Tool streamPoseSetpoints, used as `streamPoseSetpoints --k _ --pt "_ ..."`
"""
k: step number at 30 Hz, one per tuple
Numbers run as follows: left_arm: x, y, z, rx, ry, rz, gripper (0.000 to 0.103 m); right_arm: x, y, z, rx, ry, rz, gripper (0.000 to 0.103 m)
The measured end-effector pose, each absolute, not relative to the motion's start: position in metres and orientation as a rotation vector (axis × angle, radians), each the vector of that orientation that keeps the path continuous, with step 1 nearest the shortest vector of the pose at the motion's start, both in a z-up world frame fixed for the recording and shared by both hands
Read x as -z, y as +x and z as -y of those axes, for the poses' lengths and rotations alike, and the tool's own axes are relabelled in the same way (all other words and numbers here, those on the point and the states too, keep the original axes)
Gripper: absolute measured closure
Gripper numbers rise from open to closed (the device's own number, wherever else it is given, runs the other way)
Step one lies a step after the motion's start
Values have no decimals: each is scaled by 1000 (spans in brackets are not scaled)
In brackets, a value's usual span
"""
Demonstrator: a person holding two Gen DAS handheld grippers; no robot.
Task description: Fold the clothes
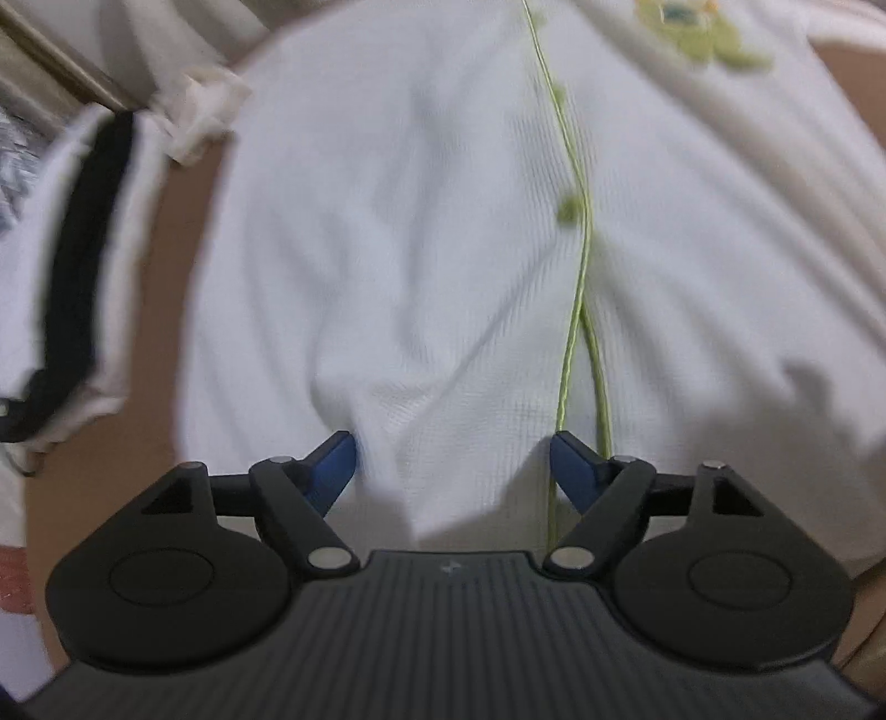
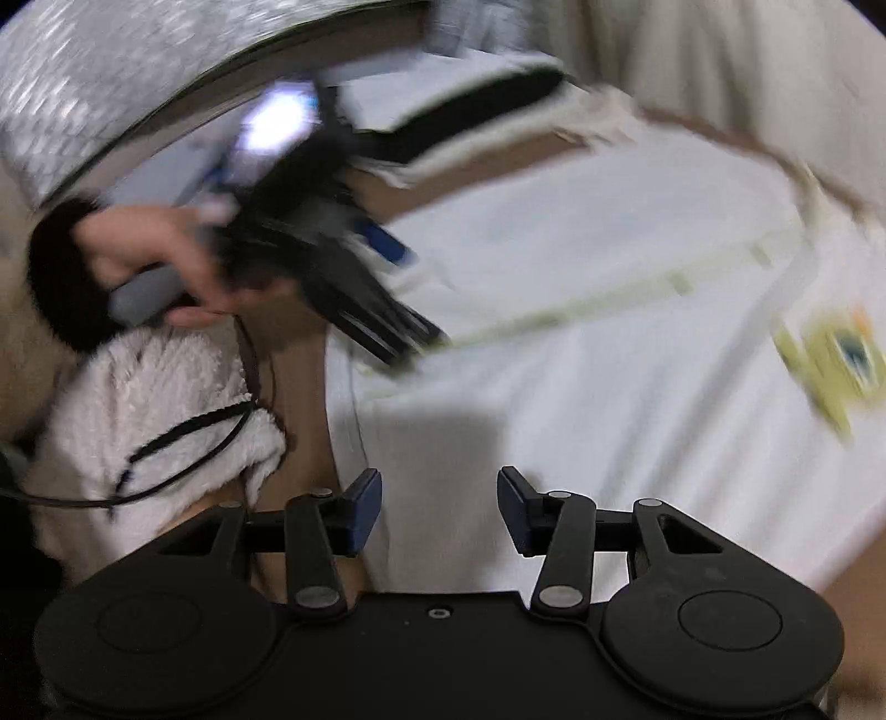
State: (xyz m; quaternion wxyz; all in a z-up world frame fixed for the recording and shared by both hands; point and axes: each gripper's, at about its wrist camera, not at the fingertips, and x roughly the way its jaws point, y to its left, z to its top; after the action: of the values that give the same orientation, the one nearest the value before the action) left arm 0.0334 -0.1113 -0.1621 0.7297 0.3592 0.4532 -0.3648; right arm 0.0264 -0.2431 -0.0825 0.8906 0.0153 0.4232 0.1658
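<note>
- Tongs first: my left gripper [image 1: 453,462] stood with its blue-tipped fingers [image 1: 332,462] spread wide, and a fold of the white garment [image 1: 421,249] bulged up between them, pinched by neither.
- My right gripper [image 2: 439,507] was likewise parted, its blue pads [image 2: 364,507] apart over the garment's near edge, holding nothing.
- The white garment [image 2: 609,343] lay spread and rumpled on a brown surface [image 1: 160,310], filling most of both wrist views.
- A thin green line of piping [image 1: 576,260] ran down its middle, splitting in two close to my left gripper's right finger.
- A yellow-green patch [image 1: 698,33] sat on the cloth at its far end; in the right view the same patch [image 2: 836,360] was smeared by blur.
- In the right wrist view my left hand [image 2: 160,266], in a dark cuff, gripped the grey handle of the left tool [image 2: 332,277], which pointed down at the garment near the green line.
- Beside the garment lay a white fleecy piece with a black band [image 1: 72,277]; I could not tell what kind of clothing it was.
- Another fluffy white piece [image 2: 149,421] with a dark cord across it lay left of my right gripper.
- A silvery patterned panel [image 2: 111,72] stood at the far side.
</note>
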Motion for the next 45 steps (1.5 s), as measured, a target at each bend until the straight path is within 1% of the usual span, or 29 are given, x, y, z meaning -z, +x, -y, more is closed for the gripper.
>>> streamPoseSetpoints --k 1,2,3,5,6,8,9,10,11,12,14,16,17,22,23,24,25,27,28,29,30,31,32,33,36,39,40,43,45 --pt "161 34 106 835 752 -1035 72 91 36 232 -368 -13 -867 48" --pt "160 35 102 866 712 -1072 78 100 45 223 -390 -54 -859 48" --pt "158 36 97 897 671 -1108 96 110 53 215 -407 -79 -865 48" --pt "156 38 87 958 588 -1179 98 128 71 203 -429 -97 -888 48" --pt "155 39 82 987 546 -1214 103 135 75 203 -427 -67 -893 48" --pt "157 37 74 1017 506 -1275 103 145 83 207 -428 19 -893 48" --pt "164 31 71 997 541 -1295 99 152 87 207 -434 63 -890 47" --pt "167 30 68 964 567 -1286 97 155 89 208 -443 100 -886 43" --pt "167 32 65 922 587 -1257 98 157 90 209 -456 125 -885 43" --pt "161 41 58 901 535 -1238 96 157 91 210 -489 149 -889 43" --pt "143 68 38 885 335 -1210 81 158 94 214 -550 247 -898 43" --pt "132 101 18 798 206 -1179 54 159 100 223 -566 408 -881 43" --pt "128 115 9 732 178 -1160 51 158 103 229 -564 496 -863 43" --pt "137 159 -20 456 154 -1137 49 161 133 234 -442 685 -815 43" --pt "144 160 -22 446 143 -1148 48 165 140 234 -430 735 -809 41" --pt "154 159 -23 437 125 -1169 43 172 143 236 -411 808 -808 36" --pt "164 159 -23 426 104 -1191 42 179 145 237 -389 889 -809 34" --pt "177 154 -27 427 138 -1172 42 194 149 240 -342 1051 -807 34" --pt "183 150 -30 430 165 -1156 49 198 148 241 -332 1102 -786 34" --pt "183 146 -28 416 222 -1123 63 202 146 240 -320 1126 -765 34" --pt "180 140 -22 391 300 -1077 88 205 145 238 -305 1144 -747 35" --pt "177 135 -16 365 378 -1031 101 207 147 235 -296 1124 -744 50" --pt "173 132 -15 338 411 -998 101 208 149 231 -288 1091 -746 68" --pt "170 129 -19 309 416 -974 101 210 153 224 -286 1049 -764 97" --pt "161 123 -32 223 435 -909 101 198 148 224 -336 996 -749 97" --pt "155 139 -46 205 346 -954 101 183 135 227 -435 1044 -726 97" --pt "158 149 -46 206 326 -980 101 179 130 227 -460 1036 -738 98" --pt "171 156 -39 214 343 -1029 100 189 131 216 -355 873 -895 98" --pt "176 155 -30 203 393 -1032 99 196 131 213 -334 870 -906 98"
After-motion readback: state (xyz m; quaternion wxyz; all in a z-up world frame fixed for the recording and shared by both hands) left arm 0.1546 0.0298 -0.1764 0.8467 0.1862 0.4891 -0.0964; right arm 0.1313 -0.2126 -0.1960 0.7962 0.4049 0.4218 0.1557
